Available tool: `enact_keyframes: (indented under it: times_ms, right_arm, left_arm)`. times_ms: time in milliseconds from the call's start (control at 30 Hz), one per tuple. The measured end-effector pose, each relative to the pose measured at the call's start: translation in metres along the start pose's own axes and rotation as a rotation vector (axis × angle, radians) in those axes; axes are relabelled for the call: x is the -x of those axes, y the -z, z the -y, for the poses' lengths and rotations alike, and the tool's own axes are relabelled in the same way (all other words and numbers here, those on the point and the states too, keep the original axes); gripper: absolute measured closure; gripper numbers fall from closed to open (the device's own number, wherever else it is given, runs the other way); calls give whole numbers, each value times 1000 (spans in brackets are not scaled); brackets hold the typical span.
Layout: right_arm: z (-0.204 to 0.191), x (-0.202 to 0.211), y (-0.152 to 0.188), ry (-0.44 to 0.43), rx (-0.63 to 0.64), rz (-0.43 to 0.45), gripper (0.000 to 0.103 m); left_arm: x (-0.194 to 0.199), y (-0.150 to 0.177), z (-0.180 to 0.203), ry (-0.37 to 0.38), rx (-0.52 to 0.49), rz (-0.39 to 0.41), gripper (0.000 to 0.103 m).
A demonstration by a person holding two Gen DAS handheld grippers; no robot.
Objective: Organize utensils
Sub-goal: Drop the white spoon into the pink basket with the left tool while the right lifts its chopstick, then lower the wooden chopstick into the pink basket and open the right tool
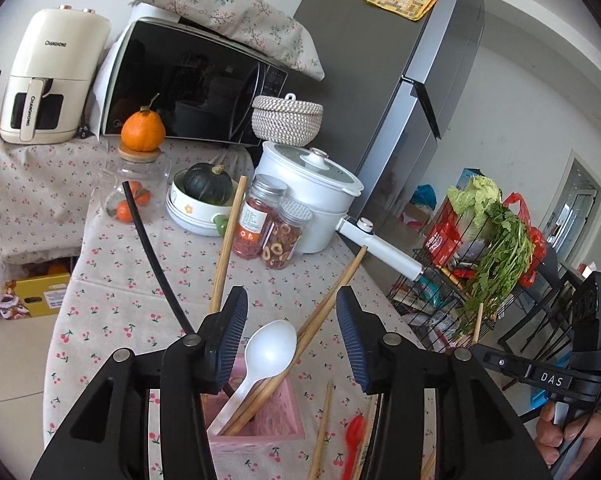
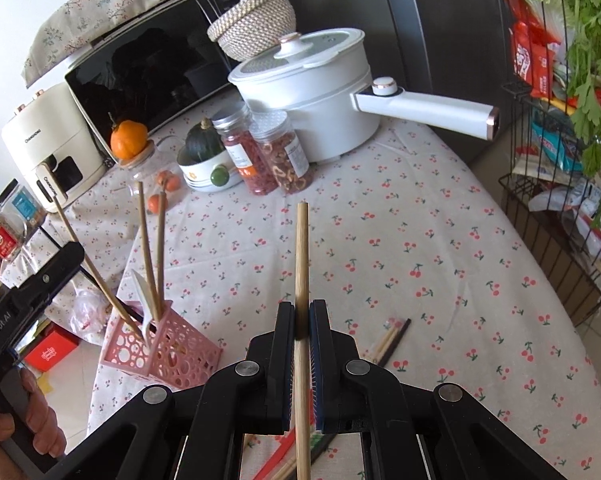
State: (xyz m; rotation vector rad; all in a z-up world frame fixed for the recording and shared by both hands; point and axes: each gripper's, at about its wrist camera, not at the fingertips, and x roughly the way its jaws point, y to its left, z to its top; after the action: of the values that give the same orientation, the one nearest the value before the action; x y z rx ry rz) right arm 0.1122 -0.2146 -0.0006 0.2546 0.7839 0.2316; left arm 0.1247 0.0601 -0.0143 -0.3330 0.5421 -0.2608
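Note:
A pink perforated holder (image 1: pixel 274 424) stands on the cherry-print tablecloth, right under my left gripper (image 1: pixel 291 300). It holds a white spoon (image 1: pixel 270 346), several wooden chopsticks (image 1: pixel 328 300) and a black chopstick (image 1: pixel 148 240). The left jaws stand open above the holder's mouth and press on nothing. My right gripper (image 2: pixel 301 312) is shut on one wooden chopstick (image 2: pixel 301 248), lifted clear of the table and pointing away from me. The holder (image 2: pixel 172 356) is to its left. Loose chopsticks (image 2: pixel 392 340) lie on the cloth, and so does a red spoon (image 1: pixel 354 436).
A white pot (image 2: pixel 312 92) with a long handle, two spice jars (image 2: pixel 272 156) and a bowl with a green squash (image 2: pixel 204 160) stand at the back. Behind them are a microwave (image 1: pixel 188 84) and an air fryer (image 1: pixel 48 80). A wire basket of greens (image 2: pixel 560 200) borders the table's right edge.

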Motion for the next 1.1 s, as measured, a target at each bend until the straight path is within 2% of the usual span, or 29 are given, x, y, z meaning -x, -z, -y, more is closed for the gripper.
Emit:
enact_keyframes:
  times_ms: [67, 200, 300, 433, 567, 733, 833, 1000, 1100]
  right_arm:
    - [-7, 7, -3, -20, 2, 26, 98]
    - [-25, 23, -10, -69, 9, 97, 98]
    - [-41, 34, -16, -106, 16, 166, 98]
    - [-62, 45, -24, -144, 24, 249, 98]
    - [-84, 51, -28, -165, 41, 340, 98]
    - [-108, 51, -31, -197, 43, 474, 98]
    - [-125, 44, -30, -175, 70, 535, 98]
    - [-143, 21, -23, -138, 101, 545, 98]
    - [-150, 6, -16, -88, 140, 543, 98]
  left_arm:
    - [7, 1, 2, -30, -6, -58, 51]
    - [19, 7, 1, -93, -13, -186, 32]
    - [23, 17, -9, -148, 6, -275, 25]
    - [18, 37, -28, -212, 49, -383, 24]
    - [7, 51, -43, -245, 74, -466, 24]
    - [4, 57, -45, -237, 61, -497, 24]
    - [2, 60, -46, -230, 54, -516, 24]
    - [0, 63, -48, -224, 54, -533, 24]
    - [-2, 63, -48, -221, 51, -528, 24]
